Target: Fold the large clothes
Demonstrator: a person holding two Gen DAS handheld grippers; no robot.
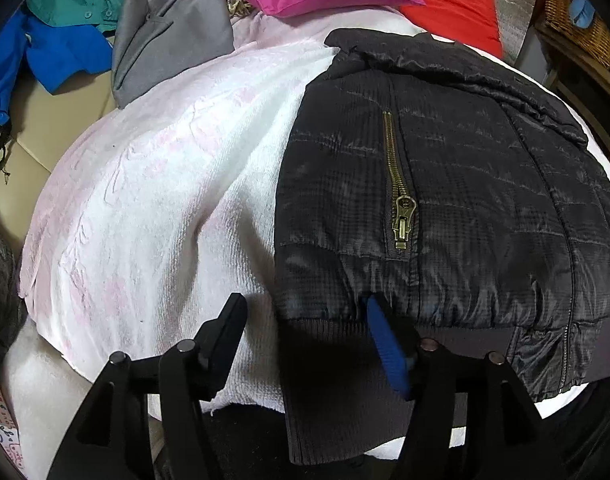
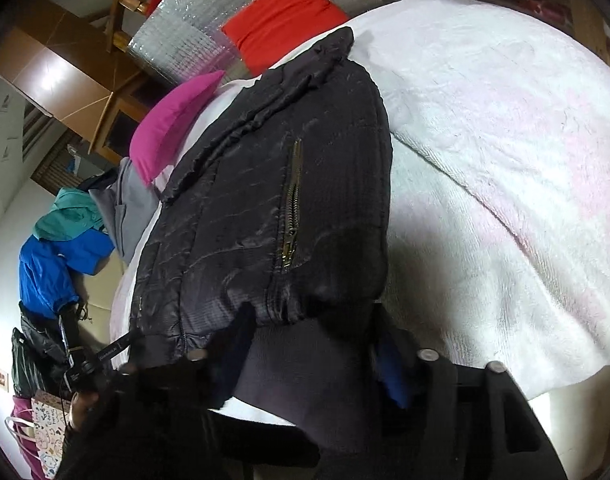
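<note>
black puffer jacket (image 1: 445, 184) lies on the white towel (image 1: 157, 200) over the bed, already doubled lengthwise, brass pocket zipper (image 1: 399, 184) facing up and its ribbed hem (image 1: 345, 360) hanging off the near edge toward me. i judge the step in hand is the cross fold: next the hem should be lifted and carried up toward the collar, both corners level so the padding doesn't slump. my left hand-held gripper (image 1: 305, 332) is spread wide, holding nothing, straddling the hem's left corner, the blue finger (image 1: 385, 344) touching the fabric. my right hand-held gripper (image 2: 313, 344) has the hem band between its jaws; whether it is clenched i cannot tell.
</note>
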